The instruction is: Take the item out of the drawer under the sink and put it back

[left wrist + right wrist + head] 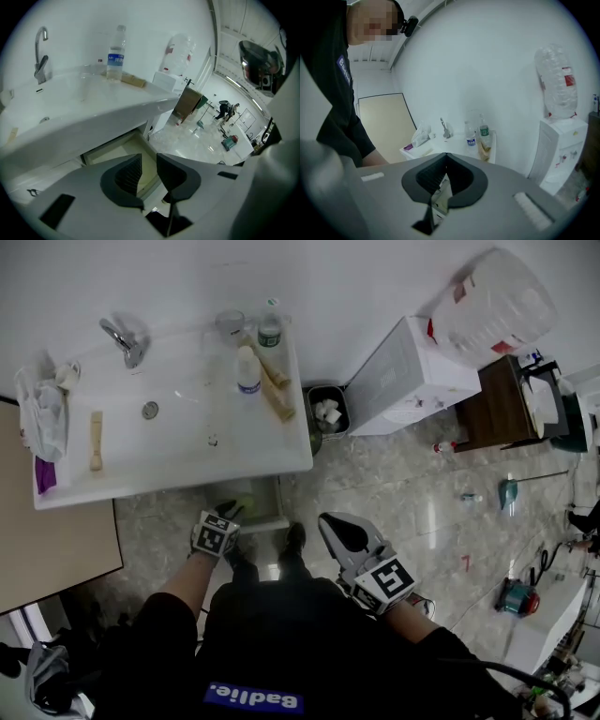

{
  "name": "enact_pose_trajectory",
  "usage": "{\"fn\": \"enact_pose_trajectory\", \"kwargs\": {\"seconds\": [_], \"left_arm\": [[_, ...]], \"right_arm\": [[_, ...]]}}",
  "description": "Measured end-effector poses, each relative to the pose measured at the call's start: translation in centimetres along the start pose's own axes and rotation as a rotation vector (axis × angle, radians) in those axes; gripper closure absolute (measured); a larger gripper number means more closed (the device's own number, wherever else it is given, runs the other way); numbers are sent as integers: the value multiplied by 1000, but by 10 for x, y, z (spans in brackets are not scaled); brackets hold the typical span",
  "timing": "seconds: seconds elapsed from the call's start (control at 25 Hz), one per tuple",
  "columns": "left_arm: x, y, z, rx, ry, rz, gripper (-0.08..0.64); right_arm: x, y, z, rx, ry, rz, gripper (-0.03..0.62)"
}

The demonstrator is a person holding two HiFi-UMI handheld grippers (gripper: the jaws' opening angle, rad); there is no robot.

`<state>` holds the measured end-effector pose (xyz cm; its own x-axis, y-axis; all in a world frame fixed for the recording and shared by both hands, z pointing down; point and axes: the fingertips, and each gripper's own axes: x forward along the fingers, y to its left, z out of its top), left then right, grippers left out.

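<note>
Under the white sink (178,465) the drawer (265,517) stands pulled out. A yellow-green item (241,506) shows at its left end, partly hidden by the sink's front edge. My left gripper (149,161) points down at the open drawer (123,149); its jaws stand apart with nothing between them. In the head view its marker cube (215,533) sits just in front of the drawer. My right gripper (330,524) hangs to the right of the drawer, above the floor. In its own view the right gripper (445,158) is shut and empty.
On the sink's right end stand two water bottles (248,369) and a brown packet (278,395); a faucet (124,341) is at the back. A bin (328,409) and a water dispenser (411,379) stand to the right. A beige panel (47,540) is on the left.
</note>
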<state>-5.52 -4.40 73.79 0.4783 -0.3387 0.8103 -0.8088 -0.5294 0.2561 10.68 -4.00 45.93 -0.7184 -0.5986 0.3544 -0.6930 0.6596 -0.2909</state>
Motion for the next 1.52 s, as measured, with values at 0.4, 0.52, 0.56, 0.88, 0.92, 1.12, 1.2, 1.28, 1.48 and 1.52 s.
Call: {"fn": "enact_pose_trajectory", "kwargs": {"seconds": [0.4,0.52,0.56,0.88,0.92,1.12,1.2,1.28,1.48,1.52], "left_arm": [[60,35,-37,15,138,83,463],[75,39,-45,36,175,91,463],[81,41,-48,48,186,93,462],[109,54,-50,98,231,129,462],[112,54,-52,98,241,128,462],[127,52,-62,116,286,98,463],[133,53,-68,129,312,86,463],[137,56,-73,142,335,91,463],[135,63,-75,186,354,122,537],[134,63,-73,198,348,124,537]], "right_arm": [[-29,-25,-8,-31,32,-113,591],[-37,-31,-17,-12,63,-140,591],[-37,-32,-17,2,67,-151,591],[-53,-47,-37,-2,131,-194,591],[-55,-49,-38,-1,137,-198,591],[-58,-57,-34,16,141,-216,591],[-63,-60,-41,16,170,-217,591],[-65,-64,-44,17,186,-222,591],[-67,-66,-48,17,186,-210,591],[-65,-66,-46,18,178,-205,591]]}}
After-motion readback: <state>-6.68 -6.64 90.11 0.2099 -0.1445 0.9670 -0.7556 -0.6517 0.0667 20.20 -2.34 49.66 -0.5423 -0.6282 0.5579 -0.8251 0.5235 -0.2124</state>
